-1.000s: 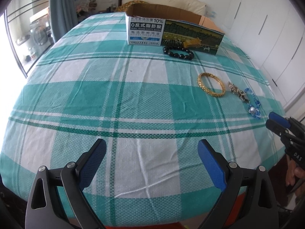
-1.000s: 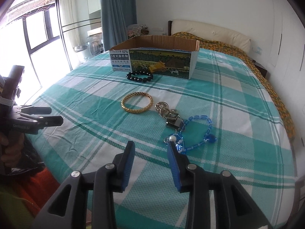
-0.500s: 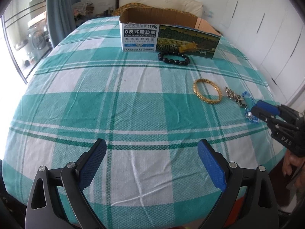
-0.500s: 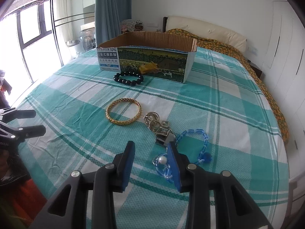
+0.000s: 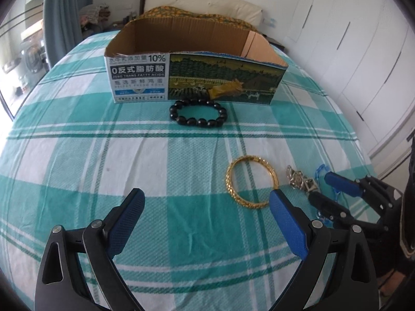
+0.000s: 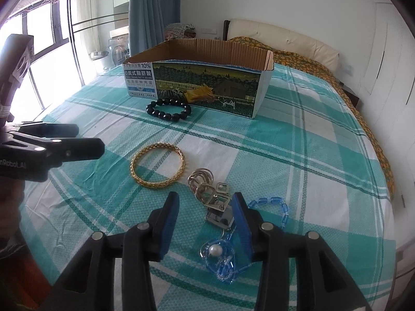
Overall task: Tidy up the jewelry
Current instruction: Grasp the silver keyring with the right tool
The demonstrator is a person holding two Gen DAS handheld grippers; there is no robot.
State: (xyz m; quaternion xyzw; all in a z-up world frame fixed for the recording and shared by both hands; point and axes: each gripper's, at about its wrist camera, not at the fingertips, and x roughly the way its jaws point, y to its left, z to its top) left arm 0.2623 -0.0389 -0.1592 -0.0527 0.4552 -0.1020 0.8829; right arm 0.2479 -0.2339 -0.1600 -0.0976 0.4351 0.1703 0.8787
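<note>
The right gripper (image 6: 206, 204), jaws just widened, is set astride the silver clasp (image 6: 219, 213) for pickup; the left gripper (image 5: 206, 207) is held apart near the gold bangle (image 5: 251, 182).

Home bedroom, bed (image 6: 298, 134), headboard (image 6: 280, 39), curtain (image 6: 153, 7)

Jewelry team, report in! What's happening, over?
Left gripper open, near gold bangle. Right gripper just opening over silver chain. Nothing held. Box path clear.

left tool (image 5: 206, 206) open | gold bangle (image 5: 251, 182) beside right pad
</note>
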